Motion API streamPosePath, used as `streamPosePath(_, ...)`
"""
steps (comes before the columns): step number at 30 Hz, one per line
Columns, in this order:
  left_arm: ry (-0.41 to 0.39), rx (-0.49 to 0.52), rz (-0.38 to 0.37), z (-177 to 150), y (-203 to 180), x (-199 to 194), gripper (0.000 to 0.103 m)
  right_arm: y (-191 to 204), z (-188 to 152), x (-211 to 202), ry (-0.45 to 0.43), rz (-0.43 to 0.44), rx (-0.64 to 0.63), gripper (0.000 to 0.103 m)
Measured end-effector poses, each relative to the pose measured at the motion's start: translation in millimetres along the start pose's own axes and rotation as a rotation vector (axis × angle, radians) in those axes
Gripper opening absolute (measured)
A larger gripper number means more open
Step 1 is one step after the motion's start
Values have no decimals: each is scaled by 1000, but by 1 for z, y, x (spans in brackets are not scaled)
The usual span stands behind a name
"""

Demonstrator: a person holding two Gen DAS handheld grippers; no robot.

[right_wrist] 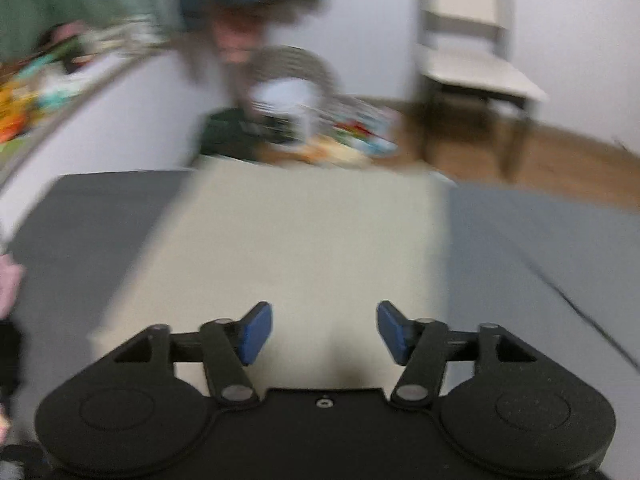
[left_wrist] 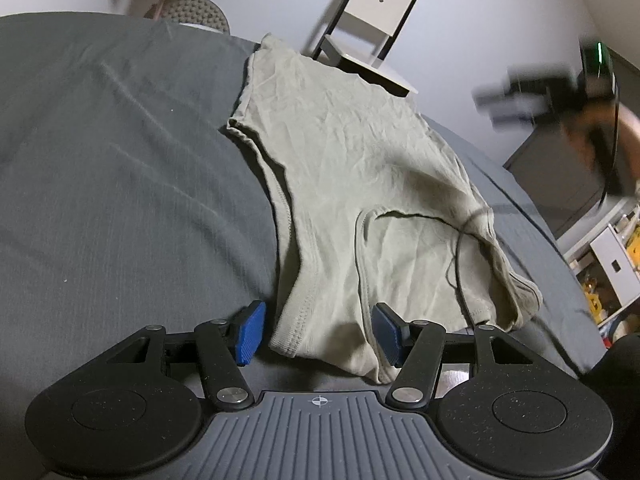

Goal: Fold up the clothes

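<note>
The shirt (left_wrist: 352, 184) lies flat on the grey sheet (left_wrist: 120, 160), spread out ahead of my left tongs (left_wrist: 318, 334) and running away from them toward the far edge of the bed. It looks already folded in along one side: a sleeve hem sits tucked on top, just ahead and to the right of my left tips, and another sleeve sticks out farther ahead on the left. A thin dark cord (left_wrist: 460, 248) trails across the cloth to the right of those tips; I would keep it clear of the fold.

My left tongs are apart and hold nothing. They sit low, nearly level with the sheet, with the near corner of the shirt between the two blue pads (left_wrist: 250, 332). I judge that is on purpose: straddling the hem lets me pinch it and carry it over for the next fold.

My right tongs (right_wrist: 324, 332) are also apart and empty. They hang higher, above the near end of the shirt (right_wrist: 300, 248), pointing along its length. That view is smeared with motion, so I cannot tell how close they are to the cloth. From the left view they show as a blur (left_wrist: 540, 96) up and to the right, well off the bed surface.

Beyond the far edge stands a chair (left_wrist: 376, 28).
</note>
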State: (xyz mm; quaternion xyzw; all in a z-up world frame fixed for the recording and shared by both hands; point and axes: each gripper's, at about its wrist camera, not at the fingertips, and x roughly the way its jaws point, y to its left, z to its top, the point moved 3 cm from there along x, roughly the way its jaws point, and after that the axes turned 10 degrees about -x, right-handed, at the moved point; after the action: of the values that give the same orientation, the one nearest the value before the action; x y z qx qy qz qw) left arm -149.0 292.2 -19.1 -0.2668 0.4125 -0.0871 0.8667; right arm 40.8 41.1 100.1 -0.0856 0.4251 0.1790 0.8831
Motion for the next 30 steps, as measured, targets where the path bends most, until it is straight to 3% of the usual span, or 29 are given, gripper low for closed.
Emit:
streamPosePath(2, 1, -7, -5, 1, 1, 0, 59, 44, 32, 3, -28, 46, -88, 74)
streamPosePath(5, 0, -7, -10, 0, 0, 1, 59, 98, 81, 26, -39, 91, -178, 74)
streamPosePath(8, 0, -1, -15, 1, 0, 2, 50, 134, 121, 76, 5, 63, -209, 60)
streamPosePath(10, 3, 0, -12, 1, 1, 4, 33, 148, 140, 117, 56, 11, -219, 47)
streamPosePath(14, 6, -48, -27, 5, 9, 7, 31, 169, 150, 185, 146, -101, -222, 47)
streamPosePath(20, 1, -60, -26, 7, 12, 9, 18, 193, 143, 246, 212, -182, -277, 33)
streamPosePath(26, 11, -31, -34, 8, 11, 12, 17, 191, 143, 277, 228, -208, -277, 30)
streamPosePath(30, 19, -55, -50, 10, 15, 12, 17, 178, 140, 280, 219, -219, -244, 14)
